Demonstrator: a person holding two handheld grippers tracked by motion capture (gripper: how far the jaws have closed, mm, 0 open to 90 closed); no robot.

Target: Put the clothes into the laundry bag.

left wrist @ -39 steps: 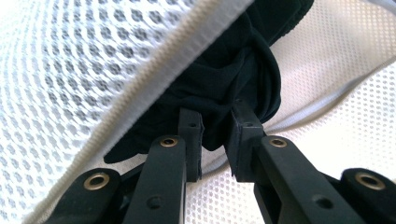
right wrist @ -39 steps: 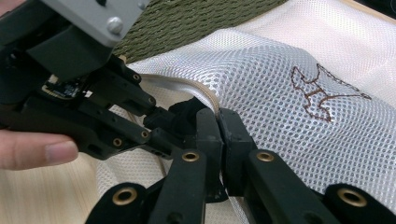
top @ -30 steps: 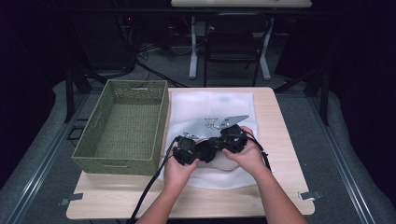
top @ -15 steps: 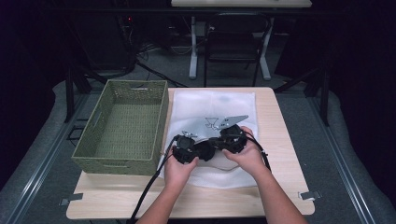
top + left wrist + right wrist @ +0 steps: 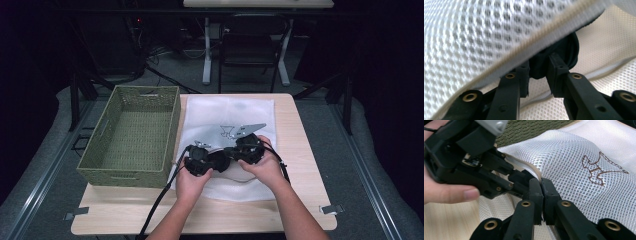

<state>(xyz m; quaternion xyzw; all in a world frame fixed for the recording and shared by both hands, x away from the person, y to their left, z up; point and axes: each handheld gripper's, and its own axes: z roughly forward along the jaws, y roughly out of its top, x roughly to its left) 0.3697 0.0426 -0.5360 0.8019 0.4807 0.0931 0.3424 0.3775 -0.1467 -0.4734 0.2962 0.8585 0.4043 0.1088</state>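
On the table (image 5: 295, 150), two tongs pinch one mesh bag (image 5: 227, 112) beside one basket (image 5: 132, 132).

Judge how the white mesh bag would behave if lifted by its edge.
The mesh bag would probably drape limply, since its edge already curls over the right hand-held gripper. It likely weighs little, being thin open netting. A pinch on the seam should hold.

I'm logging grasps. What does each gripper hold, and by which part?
The right gripper pinches the white mesh bag at its seamed edge. The left gripper straddles something black; whether it grips is unclear.
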